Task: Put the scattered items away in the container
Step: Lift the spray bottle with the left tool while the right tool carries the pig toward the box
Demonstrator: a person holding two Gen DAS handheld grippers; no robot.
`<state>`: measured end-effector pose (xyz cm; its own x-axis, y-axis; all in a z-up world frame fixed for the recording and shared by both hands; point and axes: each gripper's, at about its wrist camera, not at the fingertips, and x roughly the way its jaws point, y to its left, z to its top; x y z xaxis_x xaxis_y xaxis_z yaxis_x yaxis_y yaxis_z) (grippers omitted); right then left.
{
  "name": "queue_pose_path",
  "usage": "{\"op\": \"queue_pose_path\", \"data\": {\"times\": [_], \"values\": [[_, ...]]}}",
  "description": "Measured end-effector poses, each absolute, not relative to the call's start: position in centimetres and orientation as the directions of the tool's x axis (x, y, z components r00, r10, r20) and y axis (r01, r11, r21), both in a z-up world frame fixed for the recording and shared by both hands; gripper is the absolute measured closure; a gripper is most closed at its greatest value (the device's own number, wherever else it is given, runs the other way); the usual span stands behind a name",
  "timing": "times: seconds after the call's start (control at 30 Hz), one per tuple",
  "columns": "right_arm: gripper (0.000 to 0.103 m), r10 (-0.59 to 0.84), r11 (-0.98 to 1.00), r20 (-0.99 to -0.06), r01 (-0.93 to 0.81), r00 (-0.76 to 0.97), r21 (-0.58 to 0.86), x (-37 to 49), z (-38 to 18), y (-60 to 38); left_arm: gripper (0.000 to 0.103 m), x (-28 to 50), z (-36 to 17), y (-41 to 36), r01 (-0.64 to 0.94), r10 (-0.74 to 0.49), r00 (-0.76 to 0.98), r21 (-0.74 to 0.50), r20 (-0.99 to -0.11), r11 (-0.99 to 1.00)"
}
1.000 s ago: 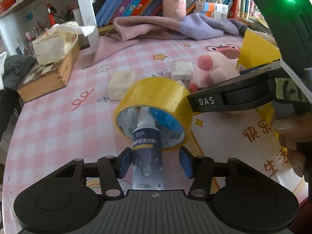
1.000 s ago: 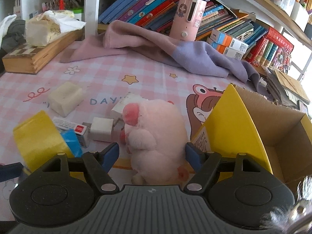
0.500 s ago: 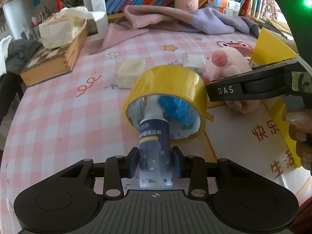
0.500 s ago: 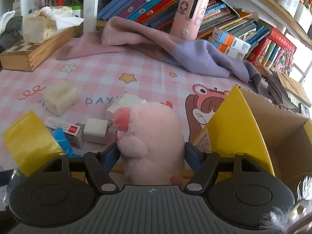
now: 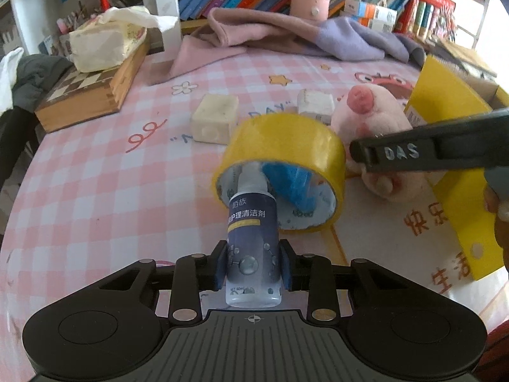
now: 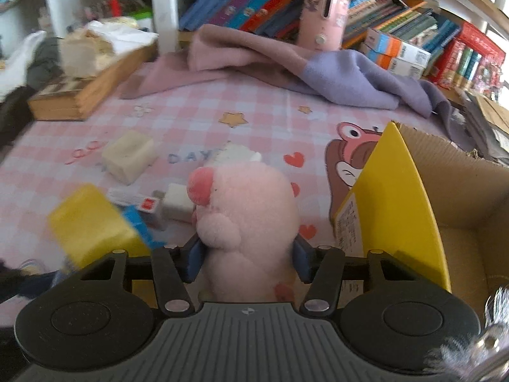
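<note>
A desk [image 5: 79, 191] covered in a pink-and-white checked cloth stood before shelves crammed with leaning books [image 6: 254, 3], with a pink and lilac fleece garment [image 6: 286, 70] heaped along its far edge and a wooden chessboard box [image 5: 92, 95] carrying a tissue pack at the far left.

The left hand-held gripper [image 5: 253, 265] was clamped on a small clear bottle with a dark blue printed label [image 5: 253, 242]; its blue pads pressed both sides of the bottle's lower body, and the white neck pointed away into the open core of a roll of yellow packing tape [image 5: 283, 156] lying tilted on the desk just beyond. A crumpled blue scrap [image 5: 292, 181] sat inside the roll's core beside the bottle's neck.

The right hand-held gripper [image 6: 249, 262] had just been closing, and its blue pads now sat against the two flanks of a pink plush pig toy [image 6: 245, 210], which filled the gap between them with its snout turned to the left. Just to the right of the toy stood an open brown cardboard box with a raised yellow flap [image 6: 397, 197], its inside visible.

Beyond the tape and toy lay two cream-coloured blocks [image 5: 216, 121], a white charger cube [image 6: 178, 202] and a small white tube with a red label [image 6: 133, 199], all on the cloth.
</note>
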<state>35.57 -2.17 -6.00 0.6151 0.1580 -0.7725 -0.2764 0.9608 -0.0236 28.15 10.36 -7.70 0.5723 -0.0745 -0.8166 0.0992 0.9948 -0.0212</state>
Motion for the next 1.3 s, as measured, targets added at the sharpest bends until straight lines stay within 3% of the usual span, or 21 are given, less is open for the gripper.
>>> {"op": "queue_pose_path", "data": {"times": [0.77, 1.3], "values": [[0.051, 0.258, 0.946, -0.692, -0.321, 0.674, 0.041, 26.7, -1.2, -4.6, 0.072, 20.0, -4.8, 9.8, 0.078, -0.108, 0.623, -0.076, -0.774, 0.994], [0.051, 0.314, 0.929, -0.664, -0.363, 0.679, 0.069, 19.2, 0.9, -6.7, 0.072, 13.2, -1.9, 9.8, 0.069, -0.159, 0.697, -0.155, -0.699, 0.986]]}}
